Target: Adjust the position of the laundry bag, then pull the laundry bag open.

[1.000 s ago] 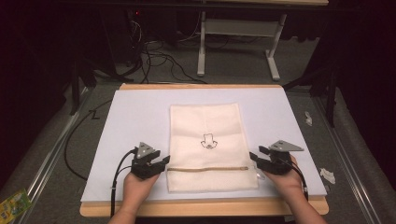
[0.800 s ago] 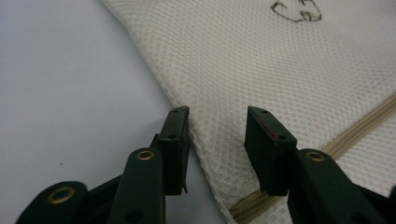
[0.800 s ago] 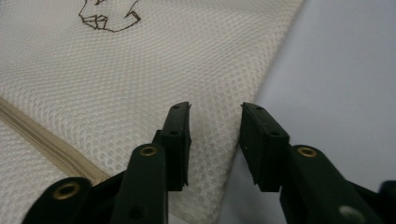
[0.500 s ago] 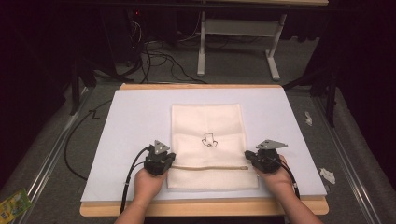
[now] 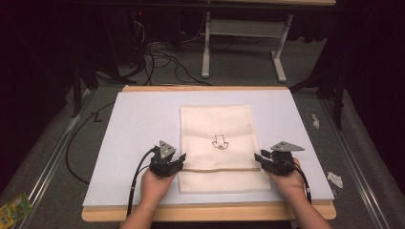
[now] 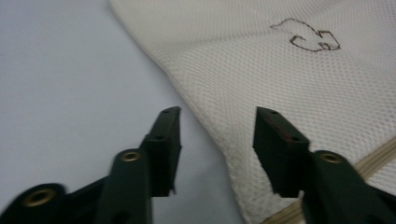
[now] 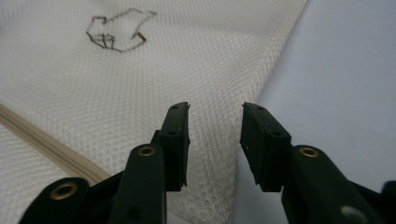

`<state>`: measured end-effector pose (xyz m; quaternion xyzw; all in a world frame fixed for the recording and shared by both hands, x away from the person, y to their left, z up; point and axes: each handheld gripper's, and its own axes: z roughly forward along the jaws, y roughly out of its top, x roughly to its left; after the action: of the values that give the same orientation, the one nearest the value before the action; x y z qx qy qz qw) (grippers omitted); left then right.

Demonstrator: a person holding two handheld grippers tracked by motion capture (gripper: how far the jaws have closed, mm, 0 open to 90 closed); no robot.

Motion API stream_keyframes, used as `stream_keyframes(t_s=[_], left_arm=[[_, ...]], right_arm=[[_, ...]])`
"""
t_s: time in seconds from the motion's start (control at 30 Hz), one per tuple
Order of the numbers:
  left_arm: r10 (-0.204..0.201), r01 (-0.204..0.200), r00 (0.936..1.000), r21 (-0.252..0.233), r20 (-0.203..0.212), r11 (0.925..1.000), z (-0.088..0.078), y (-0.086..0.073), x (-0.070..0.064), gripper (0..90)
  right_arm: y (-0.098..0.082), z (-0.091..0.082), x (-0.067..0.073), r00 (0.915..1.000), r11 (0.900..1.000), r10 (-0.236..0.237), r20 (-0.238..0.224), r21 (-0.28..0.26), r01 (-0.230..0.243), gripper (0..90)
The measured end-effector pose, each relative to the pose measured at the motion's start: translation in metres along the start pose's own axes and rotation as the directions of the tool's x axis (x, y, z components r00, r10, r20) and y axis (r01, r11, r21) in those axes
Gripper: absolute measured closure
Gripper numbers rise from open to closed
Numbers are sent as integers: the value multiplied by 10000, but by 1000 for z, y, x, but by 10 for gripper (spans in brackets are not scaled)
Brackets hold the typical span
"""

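Note:
A cream mesh bag point(image 5: 217, 129) lies flat on the pale board point(image 5: 138, 124), with a dark stitched emblem point(image 5: 220, 143) and a beige zipper line point(image 5: 219, 169) across its near part. My left gripper point(image 5: 180, 160) is at the bag's left edge by the zipper. In the left gripper view its jaws point(image 6: 217, 114) have just been opening and straddle the mesh edge point(image 6: 219, 140) without pressing it. My right gripper point(image 5: 259, 160) is at the bag's right edge. Its jaws point(image 7: 215, 108) have also just been opening, with the mesh edge point(image 7: 219, 154) loose between them.
The board rests on a wooden table top point(image 5: 205, 212). A desk frame point(image 5: 243, 47) and floor cables point(image 5: 162, 57) lie beyond the far edge. Paper scraps point(image 5: 334, 179) lie on the floor at right, and a green packet point(image 5: 14, 207) at lower left.
Both grippers have edged slightly inward to the bag's side edges by the zipper. The bag lies where it was.

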<state>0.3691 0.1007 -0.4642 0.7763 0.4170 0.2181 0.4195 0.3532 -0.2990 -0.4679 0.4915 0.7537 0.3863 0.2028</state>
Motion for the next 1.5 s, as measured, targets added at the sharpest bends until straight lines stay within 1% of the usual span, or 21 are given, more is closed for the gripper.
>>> stream_keyframes(t_s=[0.07, 0.17, 0.2, 0.3, 0.37, 0.43, 0.53, 0.57, 0.6, 0.67, 0.73, 0.83, 0.97, 1.0, 1.07, 1.1, 1.2, 1.27, 1.37, 1.4, 1.5], left_arm=[[126, -121, 9998, -271, 180, 9996, -8, -2, 3, 411], [480, -470, 9981, -261, 394, 9986, -16, -2, 4, 392], [482, -467, 9979, -368, 422, 9982, -18, -1, 4, 390], [248, -204, 9977, -691, 631, 9974, -22, 7, 4, 374], [128, -58, 9969, -900, 776, 9959, -24, 12, 3, 367], [89, -7, 9965, -973, 836, 9953, -24, 16, 1, 349], [122, -20, 9949, -1009, 1000, 9949, -23, 19, -3, 341], [151, -46, 9945, -1006, 1040, 9949, -22, 20, -4, 332], [206, -96, 9939, -1005, 1084, 9949, -22, 21, -5, 332], [337, -232, 9930, -930, 1131, 9954, -21, 22, -8, 333], [364, -254, 9920, -916, 1207, 9955, -19, 22, -11, 333], [470, -370, 9914, -829, 1220, 9959, -17, 21, -14, 339], [648, -563, 9907, -724, 1200, 9958, -13, 20, -16, 340], [682, -603, 9903, -682, 1209, 9958, -11, 20, -17, 340], [687, -611, 9888, -608, 1323, 9963, -9, 19, -19, 340], [754, -682, 9881, -572, 1340, 9960, -8, 19, -20, 341], [833, -769, 9864, -497, 1417, 9958, -5, 18, -24, 341], [877, -811, 9857, -514, 1436, 9954, -5, 18, -26, 341], [901, -837, 9847, -490, 1489, 9953, -5, 18, -27, 340], [911, -846, 9845, -489, 1497, 9952, -5, 18, -27, 340], [890, -824, 9836, -476, 1567, 9955, -5, 18, -29, 340]], right_arm=[[1, -7, 0, 9998, 9996, 99, -168, -270, -104, 563], [0, -20, -2, 9996, 9983, 17, -299, -581, -34, 546], [-1, -25, -3, 9994, 9979, 32, -334, -646, -54, 546], [-7, -41, -7, 9991, 9958, 169, -382, -891, -202, 542], [-8, -44, -7, 9991, 9955, 193, -372, -920, -227, 539], [-13, -51, -9, 9995, 9951, 212, -220, -957, -232, 543], [-15, -54, -11, 9993, 9953, 245, -277, -931, -270, 554], [-18, -55, -13, 9994, 9962, 257, -238, -823, -276, 559], [-18, -55, -13, 9994, 9962, 257, -238, -823, -276, 559], [-21, -53, -17, 9983, 9969, 459, -357, -616, -480, 597], [-22, -51, -18, 9974, 9971, 577, -427, -478, -598, 617], [-25, -46, -21, 9962, 9980, 587, -648, -188, -601, 693], [-28, -43, -22, 9937, 9966, 822, -768, 32, -822, 734], [-29, -41, -23, 9942, 9971, 759, -757, 130, -751, 742], [-29, -38, -21, 9940, 9968, 759, -784, 297, -737, 745], [-30, -37, -21, 9943, 9974, 659, -834, 349, -631, 742], [-31, -32, -17, 9933, 9969, 597, -991, 574, -542, 704], [-31, -29, -14, 9939, 9962, 517, -974, 746, -445, 669], [-32, -27, -13, 9936, 9952, 514, -1006, 880, -426, 656], [-33, -26, -12, 9931, 9961, 451, -1083, 804, -364, 646], [-34, -27, -9, 9954, 9969, 155, -947, 782, -80, 646]])
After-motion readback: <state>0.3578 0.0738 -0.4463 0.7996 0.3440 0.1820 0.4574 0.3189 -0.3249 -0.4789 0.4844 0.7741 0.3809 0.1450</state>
